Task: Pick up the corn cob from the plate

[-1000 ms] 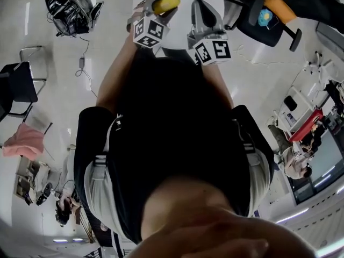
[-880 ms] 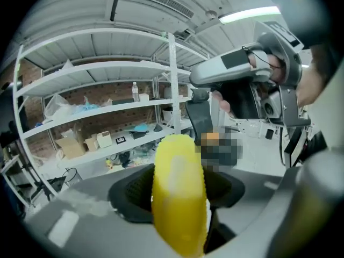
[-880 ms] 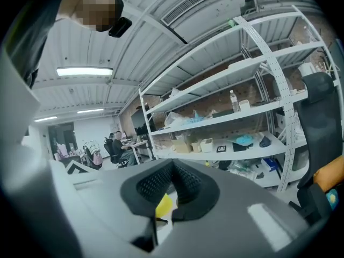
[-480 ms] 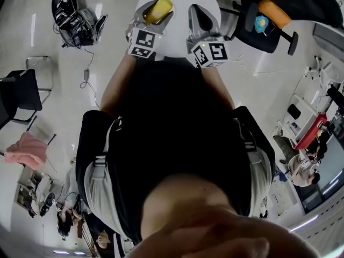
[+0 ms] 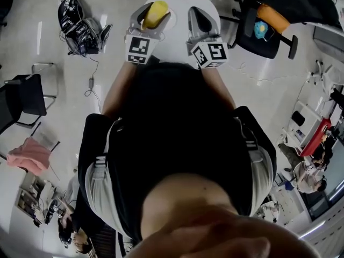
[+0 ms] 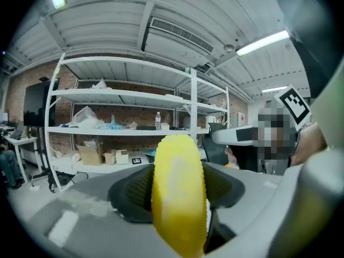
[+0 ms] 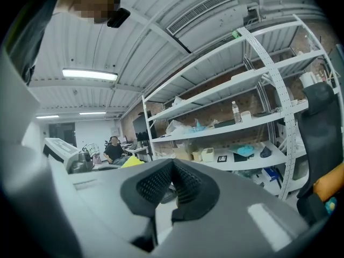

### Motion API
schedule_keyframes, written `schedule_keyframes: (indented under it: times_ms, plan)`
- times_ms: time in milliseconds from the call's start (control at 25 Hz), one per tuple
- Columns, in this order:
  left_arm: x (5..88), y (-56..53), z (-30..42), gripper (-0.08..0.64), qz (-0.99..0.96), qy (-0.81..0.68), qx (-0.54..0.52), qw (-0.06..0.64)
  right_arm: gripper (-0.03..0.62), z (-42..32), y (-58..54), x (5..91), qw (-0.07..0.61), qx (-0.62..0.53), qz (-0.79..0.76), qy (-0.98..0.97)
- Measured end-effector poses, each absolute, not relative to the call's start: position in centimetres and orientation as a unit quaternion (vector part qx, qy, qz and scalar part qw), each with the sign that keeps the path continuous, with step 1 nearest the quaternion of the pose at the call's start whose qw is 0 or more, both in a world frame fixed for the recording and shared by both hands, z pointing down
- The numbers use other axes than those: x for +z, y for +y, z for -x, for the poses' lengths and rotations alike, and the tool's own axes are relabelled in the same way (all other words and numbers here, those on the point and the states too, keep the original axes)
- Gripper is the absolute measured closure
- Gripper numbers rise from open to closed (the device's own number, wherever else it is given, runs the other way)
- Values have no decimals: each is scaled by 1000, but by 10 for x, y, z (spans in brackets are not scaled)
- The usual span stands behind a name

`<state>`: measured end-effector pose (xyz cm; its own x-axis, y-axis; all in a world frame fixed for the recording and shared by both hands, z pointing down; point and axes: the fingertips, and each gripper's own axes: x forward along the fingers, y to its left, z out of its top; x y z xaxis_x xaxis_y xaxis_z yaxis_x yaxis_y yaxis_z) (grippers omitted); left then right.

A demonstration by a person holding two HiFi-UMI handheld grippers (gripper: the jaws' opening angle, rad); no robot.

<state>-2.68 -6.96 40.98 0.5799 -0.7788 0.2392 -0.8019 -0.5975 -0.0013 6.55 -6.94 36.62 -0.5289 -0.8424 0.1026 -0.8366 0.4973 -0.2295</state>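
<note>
1. While the left gripper (image 5: pixel 154 14) pinches the yellow corn cob (image 6: pixel 179 193) at top centre of the head view, over the white round surface (image 5: pixel 180 50), the pick-up looks done.
2. The right gripper (image 7: pixel 172 186) is pressed together and empty.
3. Next move, in my judgement: keep a firm, steady grip.

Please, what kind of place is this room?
Probably a workshop or lab with storage space: white metal shelves holding cardboard boxes stand along a brick wall, and an office chair stands on the open floor.
</note>
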Motion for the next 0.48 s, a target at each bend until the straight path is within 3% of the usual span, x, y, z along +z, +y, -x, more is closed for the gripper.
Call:
schedule_keyframes:
  times_ms: [480]
  plan:
    - [357, -66, 43, 291, -877, -478, 24, 53, 584, -73, -73, 356, 26, -129, 483, 865]
